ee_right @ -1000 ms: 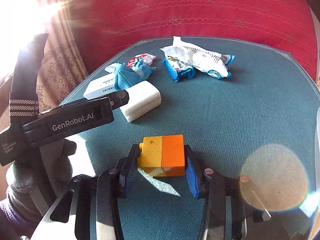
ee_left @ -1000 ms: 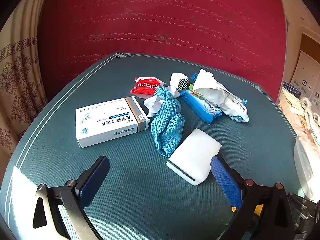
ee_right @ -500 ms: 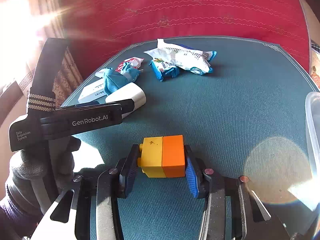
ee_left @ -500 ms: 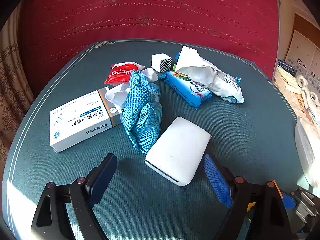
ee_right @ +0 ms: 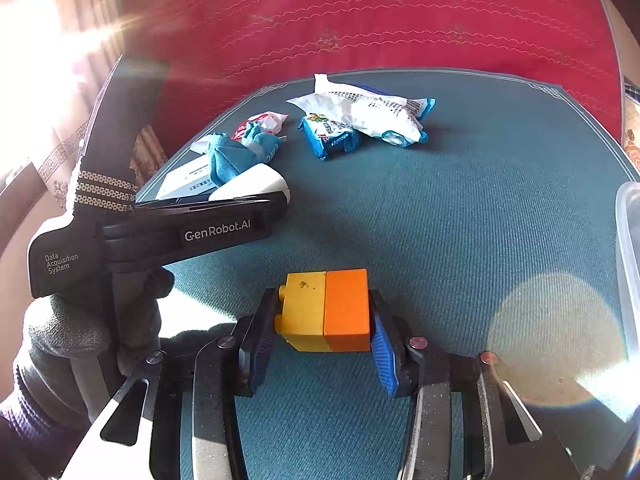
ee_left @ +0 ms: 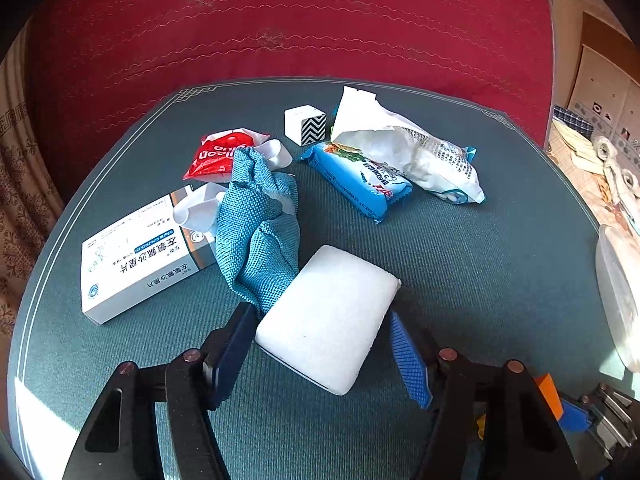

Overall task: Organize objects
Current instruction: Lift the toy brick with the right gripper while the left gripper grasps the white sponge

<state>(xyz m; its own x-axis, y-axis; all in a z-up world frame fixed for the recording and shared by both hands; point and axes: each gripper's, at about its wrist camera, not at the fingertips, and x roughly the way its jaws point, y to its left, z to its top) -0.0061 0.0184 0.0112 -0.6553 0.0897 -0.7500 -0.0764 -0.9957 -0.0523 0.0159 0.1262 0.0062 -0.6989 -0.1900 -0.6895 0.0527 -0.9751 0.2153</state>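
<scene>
White sponge (ee_left: 328,318) between closing left jaws; left pad touching.

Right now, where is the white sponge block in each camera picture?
Left wrist view: the white sponge block sits low in the middle, between the closing jaws of the left gripper.
Right wrist view: it peeks out at middle left, behind the left gripper's black body.
Shared landmark: the blue cloth beside it.

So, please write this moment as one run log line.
left gripper: closing around white sponge | right gripper: holds yellow-orange block | blue cloth: beside sponge
</scene>
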